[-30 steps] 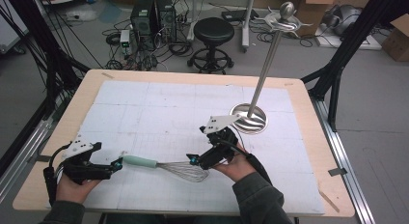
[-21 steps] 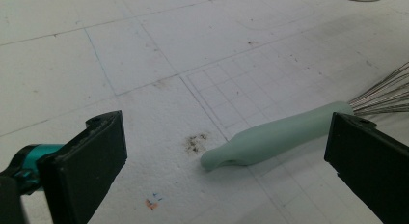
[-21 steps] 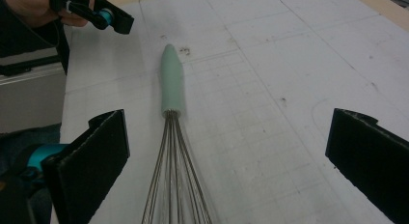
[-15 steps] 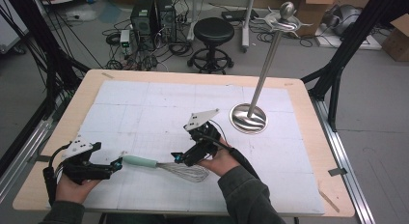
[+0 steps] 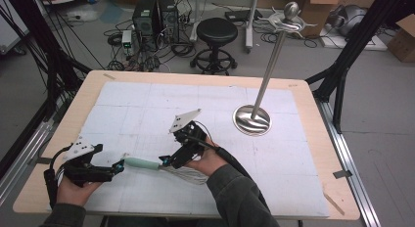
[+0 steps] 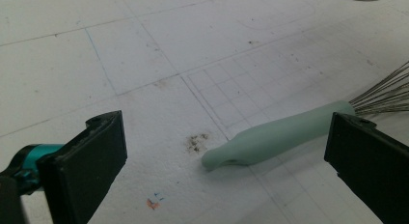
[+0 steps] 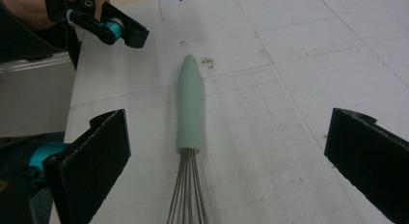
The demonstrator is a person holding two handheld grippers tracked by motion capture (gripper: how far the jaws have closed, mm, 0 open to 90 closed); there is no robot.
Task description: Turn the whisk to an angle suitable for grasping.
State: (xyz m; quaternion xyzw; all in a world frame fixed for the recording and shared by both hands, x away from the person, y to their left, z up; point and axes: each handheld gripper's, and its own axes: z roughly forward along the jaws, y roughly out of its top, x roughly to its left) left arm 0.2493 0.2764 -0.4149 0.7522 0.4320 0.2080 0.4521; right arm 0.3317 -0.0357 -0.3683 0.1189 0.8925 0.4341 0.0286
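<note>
Shifting toward nine o'clock, right gripper hovers, fingers spread, over the mint-handled wire whisk; left gripper fingers equally spread.

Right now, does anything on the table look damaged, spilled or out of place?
Only a small dark smudge on the white mat beside the whisk handle's tip. The whisk lies flat and intact, the stand upright.

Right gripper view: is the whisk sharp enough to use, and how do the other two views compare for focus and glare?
Right gripper view: whisk handle crisp, even light, soft shadow to its right. Left gripper view: handle sharp, near jaws slightly soft. High view: coarser and softer overall, bright reflection on the metal stand base.
</note>
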